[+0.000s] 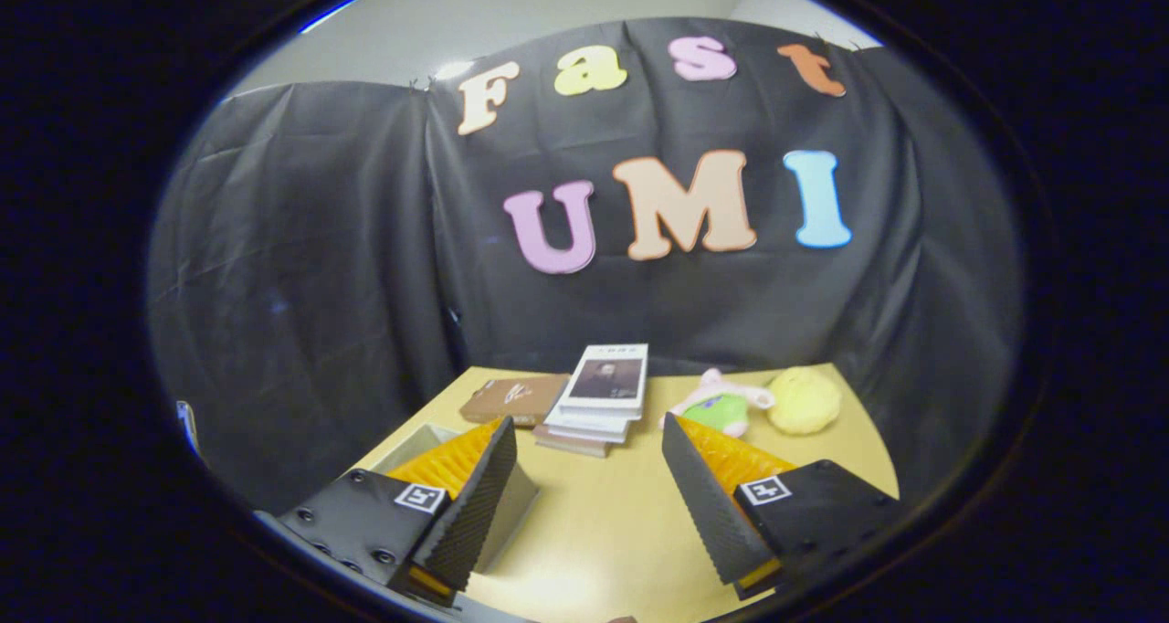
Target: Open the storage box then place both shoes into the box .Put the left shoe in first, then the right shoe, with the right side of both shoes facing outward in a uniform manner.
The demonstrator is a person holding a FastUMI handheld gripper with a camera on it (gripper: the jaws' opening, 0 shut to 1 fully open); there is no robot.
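Hovering above counter [603, 513] | claw [589, 486] spread wide, holding nothing | pale box [415, 445] partly behind one finger, lid state unclear | progress cannot be judged, shoes' whereabouts unknown

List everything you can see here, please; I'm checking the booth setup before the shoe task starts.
table: one, light wood, under the claw and running to the black cloth wall.
storage box: one, pale, partly hidden behind one claw finger; whether it is open or shut is unclear.
brown book: one, flat, beside the stack, beyond the fingers.
stack of books: one stack, white cover on top, near the table's far edge.
plush toy: one, pink and green, next to the stack.
yellow plush: one, round, beside the pink and green toy.
cloth wall: one, black, behind the table.
claw: one, fingers spread apart over bare table, holding nothing.
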